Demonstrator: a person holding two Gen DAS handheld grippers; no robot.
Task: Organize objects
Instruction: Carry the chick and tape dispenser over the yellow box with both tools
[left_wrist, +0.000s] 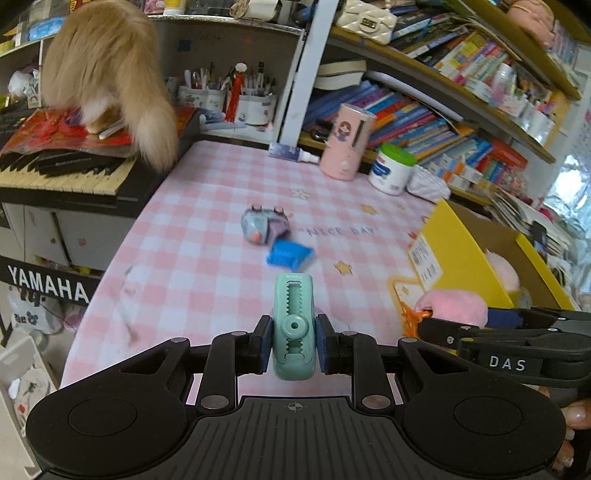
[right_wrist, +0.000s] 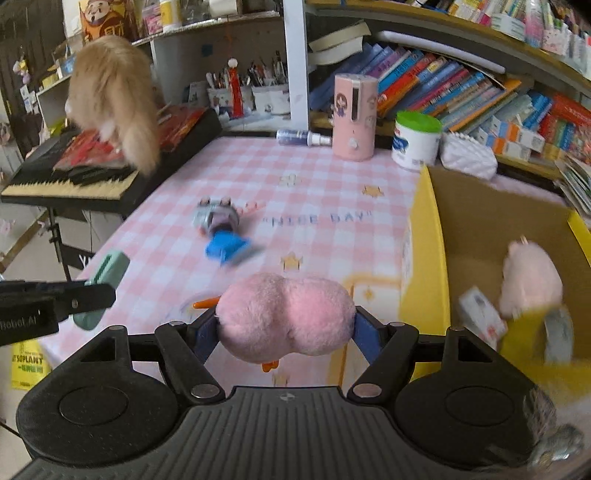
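My left gripper (left_wrist: 293, 341) is shut on a mint green correction tape dispenser (left_wrist: 293, 325), held above the pink checked tablecloth (left_wrist: 207, 221). My right gripper (right_wrist: 286, 326) is shut on a pink plush toy (right_wrist: 286, 319) with orange feet, just left of the yellow cardboard box (right_wrist: 428, 258). The plush also shows in the left wrist view (left_wrist: 452, 308). A grey toy figure (left_wrist: 264, 223) and a blue object (left_wrist: 290, 254) lie mid-table. Inside the box lie another pink plush (right_wrist: 530, 278) and a small white packet (right_wrist: 482, 317).
A pink cylinder (left_wrist: 347, 142), a white tub with a green lid (left_wrist: 393, 168) and a small spray bottle (left_wrist: 291, 153) stand at the table's far edge. A fluffy cat (left_wrist: 107, 70) stands on the Yamaha keyboard (left_wrist: 66, 177) at left. Bookshelves fill the back and right.
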